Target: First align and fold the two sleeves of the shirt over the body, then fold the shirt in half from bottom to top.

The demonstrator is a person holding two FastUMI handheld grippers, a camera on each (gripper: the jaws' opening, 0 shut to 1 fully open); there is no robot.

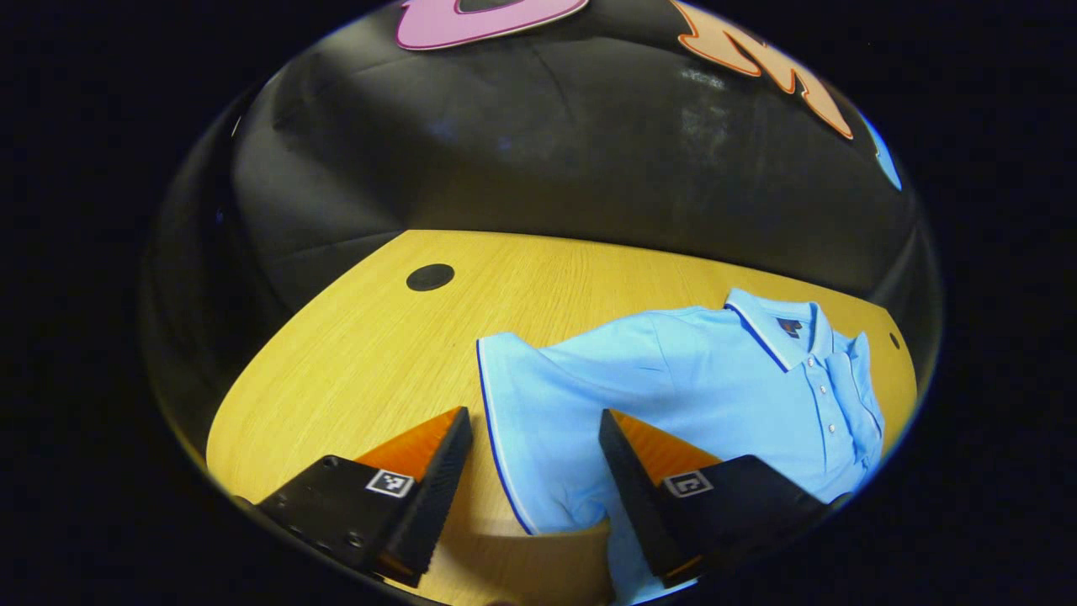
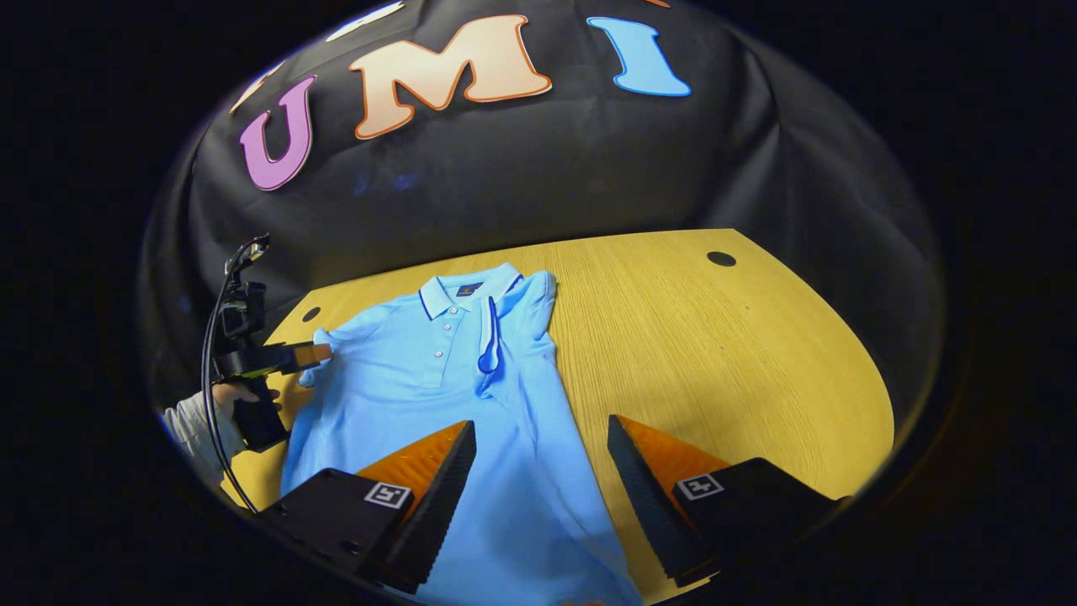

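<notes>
Lying flat on the table [image 2: 757, 353], the shirt [image 2: 454, 396] spreads beneath both wide-apart grippers, left gripper [image 1: 534, 446] over its sleeve [image 1: 522, 379]

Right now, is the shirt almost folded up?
Not nearly. One sleeve already lies folded over the shirt body. The other sleeve is still spread flat on the table, with the open left tool straddling its edge. The bottom-to-top fold is left; the right tool hovers open.

The left gripper [image 1: 534, 429] is hovering with jaws spread wide. The right gripper [image 2: 541, 442] is likewise gaping, tilted downward. A hand [image 2: 229, 396] is gripping the left gripper's handle, sleeve [image 2: 189, 425] showing.
</notes>
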